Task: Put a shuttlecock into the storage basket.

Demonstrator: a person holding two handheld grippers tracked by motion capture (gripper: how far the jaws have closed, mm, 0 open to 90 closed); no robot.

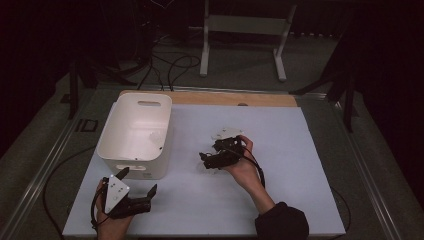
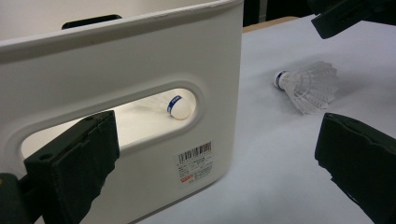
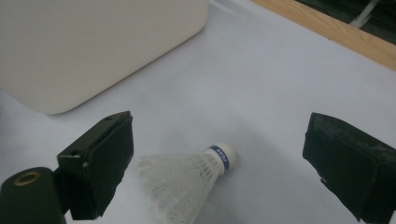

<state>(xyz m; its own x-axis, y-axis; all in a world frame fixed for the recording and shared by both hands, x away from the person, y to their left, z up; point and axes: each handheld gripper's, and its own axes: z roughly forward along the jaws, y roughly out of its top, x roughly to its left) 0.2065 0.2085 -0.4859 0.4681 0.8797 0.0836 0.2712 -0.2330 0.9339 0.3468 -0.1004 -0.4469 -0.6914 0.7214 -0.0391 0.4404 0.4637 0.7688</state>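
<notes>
- right gripper (image 3: 215, 154) is spread wide over the shuttlecock (image 3: 187, 179), so drop lower and pinch near the cork
- left gripper (image 2: 205, 163) sits spread too, beside the bin (image 2: 140, 60)

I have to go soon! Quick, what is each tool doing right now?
Left tool: open, holding nothing, beside the white bin.
Right tool: open, holding nothing, jaws on either side of the shuttlecock lying on the table.
</notes>
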